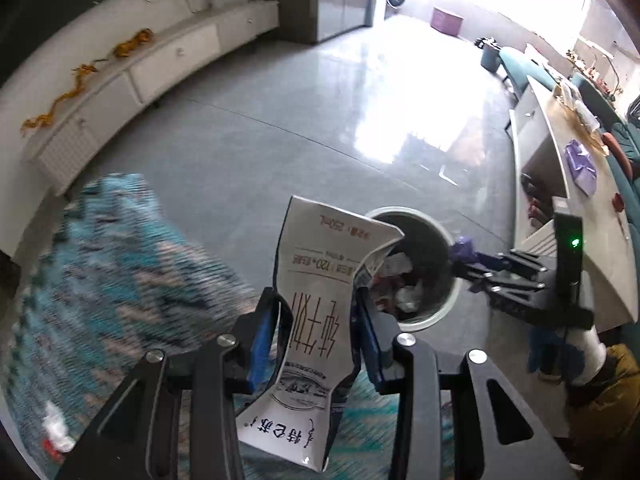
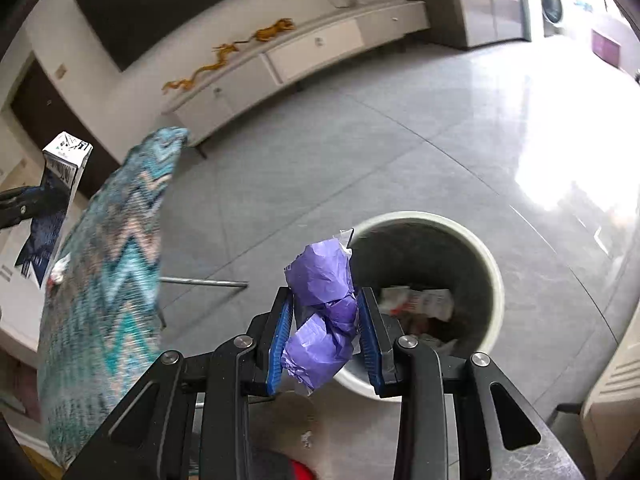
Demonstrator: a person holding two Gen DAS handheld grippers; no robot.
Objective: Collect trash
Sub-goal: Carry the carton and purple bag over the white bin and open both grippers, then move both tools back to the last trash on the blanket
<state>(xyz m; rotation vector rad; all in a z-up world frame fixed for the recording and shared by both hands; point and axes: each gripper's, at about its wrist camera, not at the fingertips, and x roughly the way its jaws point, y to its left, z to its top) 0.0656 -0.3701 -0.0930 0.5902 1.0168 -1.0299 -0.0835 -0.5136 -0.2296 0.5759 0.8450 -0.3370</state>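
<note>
- The left gripper (image 1: 316, 332) has its blue fingers (image 1: 262, 340) closed part-way on a crushed white milk carton (image 1: 316, 304), which stands up between them with its top leaning toward the bin.
- The right gripper (image 2: 326, 330) has its fingers (image 2: 280, 332) pinched on a crumpled purple wrapper (image 2: 322, 300); a scrap of clear film sticks out at its top.
- The trash bin (image 2: 494, 268) stands on the grey floor just beyond both loads, its mouth open upward and some paper scraps (image 2: 420, 300) already lying at the bottom.
- Judged from this, part of the collecting is done: earlier pieces sit in the bin and two more are carried up to it. Neither held piece is released yet, and each looks short of the rim's centre.
- Still to collect, it seems: a small white-and-red scrap (image 1: 56, 428) on the teal zigzag rug (image 1: 120, 264), at the near left.
- Only the left view shows the long light counter (image 1: 576, 184) on the right, with a purple sheet (image 1: 580, 164) on it, possibly more trash, and the right gripper from the side, reaching over the bin's right edge.
- Only the right view shows the carton's dark printed side, at the far left edge, and a clear look down into the bin.
</note>
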